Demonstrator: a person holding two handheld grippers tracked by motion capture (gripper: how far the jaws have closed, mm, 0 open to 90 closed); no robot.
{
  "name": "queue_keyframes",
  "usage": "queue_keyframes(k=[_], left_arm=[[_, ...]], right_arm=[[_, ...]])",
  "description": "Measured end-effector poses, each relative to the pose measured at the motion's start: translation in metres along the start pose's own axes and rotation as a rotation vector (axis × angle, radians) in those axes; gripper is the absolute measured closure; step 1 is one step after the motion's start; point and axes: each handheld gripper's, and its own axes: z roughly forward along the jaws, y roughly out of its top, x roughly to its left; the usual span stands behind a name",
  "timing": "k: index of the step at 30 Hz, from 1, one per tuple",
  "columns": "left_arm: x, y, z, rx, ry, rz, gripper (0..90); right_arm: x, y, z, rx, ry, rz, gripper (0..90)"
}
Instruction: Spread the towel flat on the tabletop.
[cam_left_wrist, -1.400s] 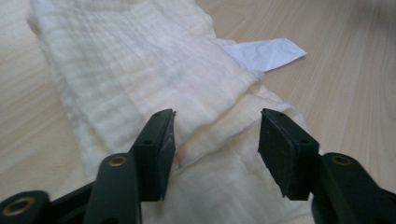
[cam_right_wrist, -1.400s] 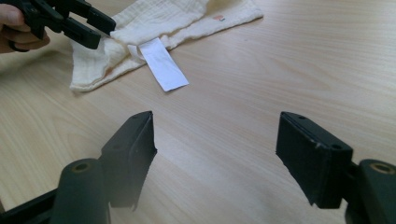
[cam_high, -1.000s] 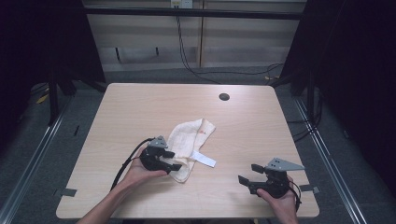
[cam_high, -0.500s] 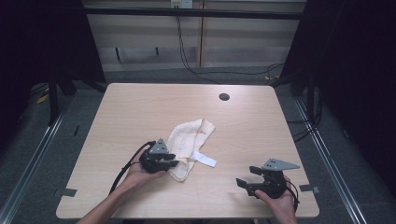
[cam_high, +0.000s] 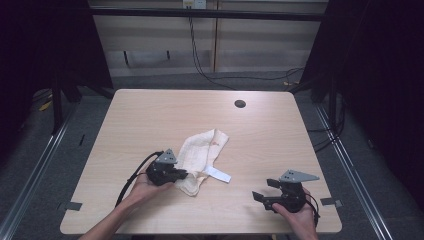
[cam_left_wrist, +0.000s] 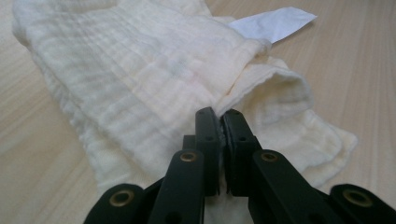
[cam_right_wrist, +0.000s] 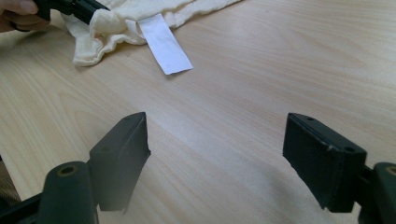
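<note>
Near the front left of the table (cam_high: 150, 107), a cream cloth (cam_high: 202, 152) lies crumpled, its white label (cam_high: 218, 174) sticking out toward the right. Left gripper (cam_high: 181, 175) sits at the cloth's near-left edge; in the left gripper view its jaws stand together, pinched on a fold of the cloth (cam_left_wrist: 140, 84), fabric bunched right at the pads. Right gripper (cam_high: 258, 196) rests near the front right of the table, well apart from the cloth, jaws wide apart over bare wood, nothing between them; from its view the label (cam_right_wrist: 166, 44) and the cloth's edge (cam_right_wrist: 107, 28) show farther off.

Progress, as I judge it: early. One grasp made on the near edge. Cloth not yet lifted, spread or folded; it stays in a heap. Second grasp not begun, right gripper not yet near any corner.

Against the earlier frames: left gripper's jaws have just been closing, with the cloth's edge between them, and now hold it. Left hand has shifted only slightly at the cloth's edge. Right hand and gripper sit in the same spot. Cloth's outline and the label look unchanged.
</note>
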Motion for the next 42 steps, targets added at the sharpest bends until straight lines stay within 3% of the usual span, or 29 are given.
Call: queue_keyframes(k=[6, 8, 13, 15, 17, 25, 30, 32, 36, 38, 42], left_arm=[[-0.005, -0.001, -0.007, 0.029, -0.037, -0.008, 86.2], [-0.008, -0.003, -0.010, 0.016, -0.045, -0.020, 86.2], [-0.016, -0.007, -0.022, 0.020, -0.058, 0.006, 86.2], [-0.016, -0.010, -0.028, 0.023, -0.073, 0.004, 86.2], [-0.019, -0.014, -0.037, 0.024, -0.068, 0.034, 86.1], [-0.022, -0.036, -0.063, 0.015, -0.105, 0.015, 86.1], [-0.023, -0.044, -0.059, 0.021, -0.097, 0.008, 84.9], [-0.023, -0.043, -0.055, 0.029, -0.092, -0.001, 81.0], [-0.025, -0.038, -0.054, 0.040, -0.081, -0.006, 62.8], [-0.026, -0.033, -0.057, 0.005, -0.089, -0.015, 55.5], [-0.029, -0.016, -0.064, -0.044, -0.077, -0.001, 51.2]], right_arm=[[0.001, 0.000, 0.001, 0.008, 0.014, -0.011, 23.1], [0.001, 0.000, 0.001, 0.009, 0.012, -0.010, 22.9], [0.000, 0.000, 0.000, 0.009, 0.003, -0.002, 24.0], [-0.002, -0.001, -0.001, 0.003, 0.006, 0.006, 24.0], [-0.002, -0.001, -0.001, 0.006, 0.003, 0.012, 24.0], [0.000, -0.001, 0.002, 0.017, 0.016, 0.007, 24.4], [0.001, 0.000, 0.004, 0.022, 0.014, 0.005, 24.4], [0.002, 0.000, 0.004, 0.020, 0.017, -0.005, 24.3], [0.003, 0.000, 0.003, 0.018, 0.022, -0.011, 24.4], [0.003, 0.000, 0.004, 0.021, 0.021, -0.010, 24.4], [0.003, 0.000, 0.005, 0.028, 0.019, -0.009, 24.3]])
